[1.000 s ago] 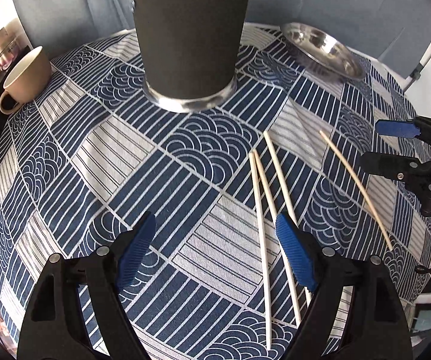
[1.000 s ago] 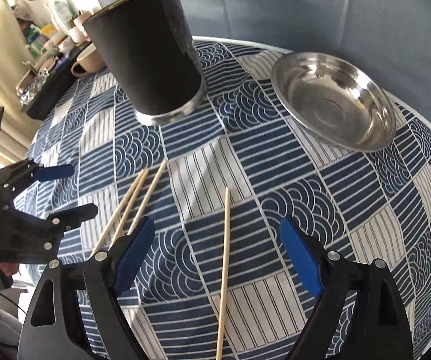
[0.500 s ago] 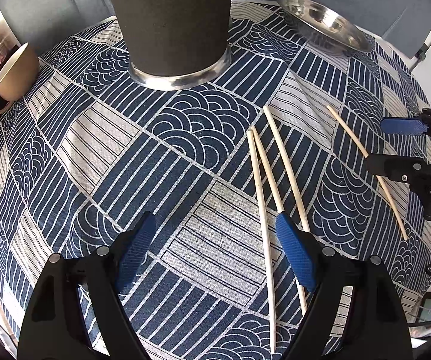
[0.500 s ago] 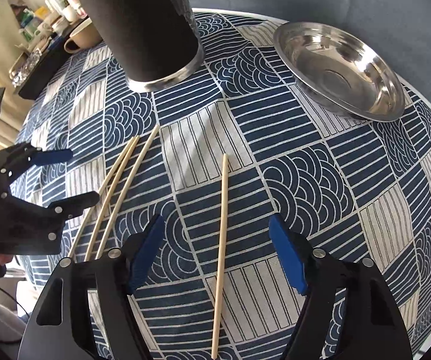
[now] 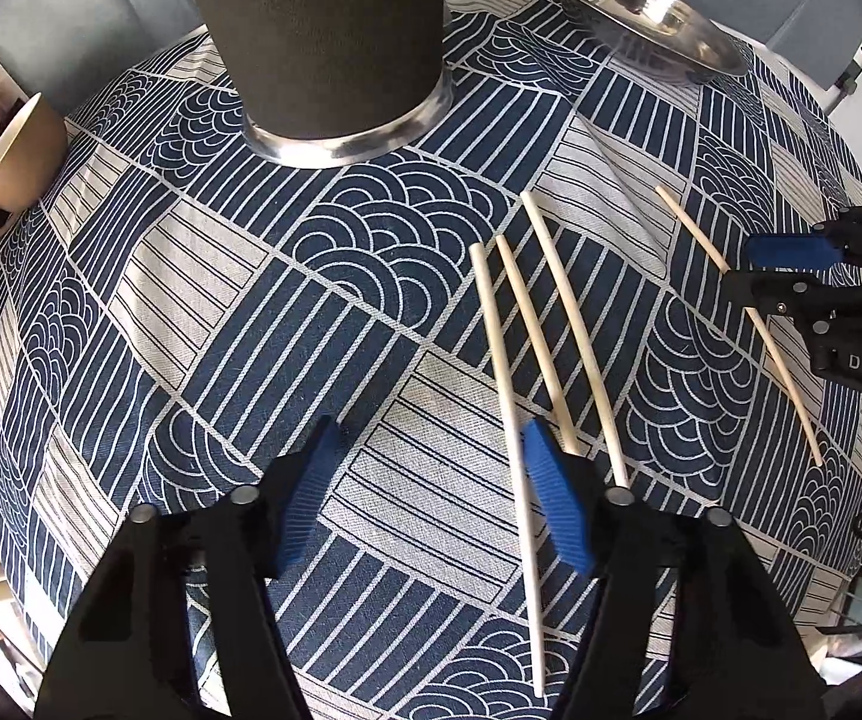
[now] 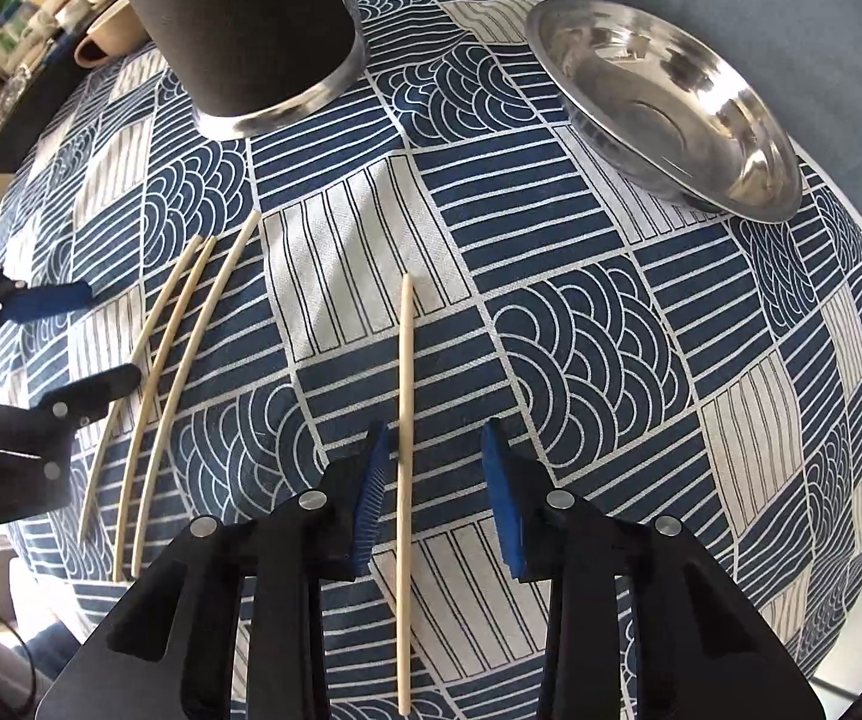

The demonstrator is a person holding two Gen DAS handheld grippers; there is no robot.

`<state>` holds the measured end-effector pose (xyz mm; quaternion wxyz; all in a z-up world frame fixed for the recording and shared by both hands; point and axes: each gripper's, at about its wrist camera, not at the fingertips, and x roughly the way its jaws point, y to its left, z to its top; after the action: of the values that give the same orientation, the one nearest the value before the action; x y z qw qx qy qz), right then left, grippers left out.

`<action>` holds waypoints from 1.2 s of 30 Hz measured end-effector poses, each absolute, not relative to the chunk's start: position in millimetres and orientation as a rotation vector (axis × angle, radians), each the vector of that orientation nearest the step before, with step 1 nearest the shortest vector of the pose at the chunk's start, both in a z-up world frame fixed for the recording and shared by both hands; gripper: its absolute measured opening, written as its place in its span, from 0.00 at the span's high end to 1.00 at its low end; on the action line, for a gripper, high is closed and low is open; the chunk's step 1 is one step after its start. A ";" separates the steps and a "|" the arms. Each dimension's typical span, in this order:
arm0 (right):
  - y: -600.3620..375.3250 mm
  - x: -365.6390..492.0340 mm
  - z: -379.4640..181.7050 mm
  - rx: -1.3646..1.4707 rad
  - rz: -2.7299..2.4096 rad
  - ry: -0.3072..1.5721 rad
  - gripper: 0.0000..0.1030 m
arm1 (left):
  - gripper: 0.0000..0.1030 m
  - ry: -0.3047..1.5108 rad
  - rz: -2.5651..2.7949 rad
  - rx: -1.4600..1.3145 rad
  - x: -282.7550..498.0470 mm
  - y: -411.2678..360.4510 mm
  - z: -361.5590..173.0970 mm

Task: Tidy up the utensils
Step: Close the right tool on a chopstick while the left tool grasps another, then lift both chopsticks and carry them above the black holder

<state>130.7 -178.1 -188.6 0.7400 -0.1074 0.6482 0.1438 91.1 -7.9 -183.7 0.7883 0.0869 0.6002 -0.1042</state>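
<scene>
Right gripper (image 6: 433, 483) lowered and narrowed since earlier, parted around one lone chopstick (image 6: 405, 420) without gripping it, left gripper (image 5: 425, 480) parted, holding nothing, three chopsticks (image 5: 535, 336) fanned beside it, all four pointed lengthwise toward one black holder (image 6: 251, 30), one steel bowl (image 6: 670, 102) alongside.

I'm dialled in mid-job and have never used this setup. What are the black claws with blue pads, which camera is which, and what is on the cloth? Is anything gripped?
No robot arm here: a person holds a two-finger clamp in each hand, each with a fisheye camera looking along its fingers. The left view shows the left gripper; the right view shows the right gripper. On the blue-and-white patterned tablecloth stand a tall black cylindrical holder with a metal base and a shiny steel bowl. A beige mug sits at the edge. Three pale wooden chopsticks lie together; a single wooden chopstick lies between the right gripper's open pads. Nothing is gripped yet.
</scene>
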 end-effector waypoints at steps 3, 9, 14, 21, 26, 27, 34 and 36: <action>-169.4 130.3 -189.4 -0.245 0.328 1.441 0.87 | 0.63 1.312 -0.246 0.199 93.6 -10.9 -180.5; -183.1 141.6 -191.9 -0.070 0.323 1.493 0.96 | 0.95 1.381 -0.246 0.086 108.2 12.2 -177.6; -194.3 142.4 -195.0 0.046 0.376 1.508 0.96 | 0.95 1.410 -0.258 -0.026 106.9 33.8 -178.3; -198.7 132.2 -168.6 0.187 0.522 1.416 0.96 | 0.95 1.374 -0.220 0.037 89.2 45.3 -166.7; -179.2 128.0 -131.4 0.204 0.618 1.309 0.96 | 0.95 1.302 -0.215 -0.003 87.3 57.2 -134.6; -174.2 130.0 -124.1 0.196 0.626 1.301 0.96 | 0.95 1.286 -0.213 -0.002 88.3 59.1 -126.5; -159.2 151.5 -67.6 0.184 0.668 1.184 0.96 | 0.95 1.183 -0.191 0.041 95.4 71.1 -80.0; -157.5 154.8 -52.3 0.182 0.681 1.147 0.96 | 0.95 1.145 -0.192 0.041 102.1 68.1 -66.5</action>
<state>154.8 -157.5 -52.3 0.7818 0.0845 0.5312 0.3153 102.1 68.1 -66.5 0.8359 0.0192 0.5410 -0.0909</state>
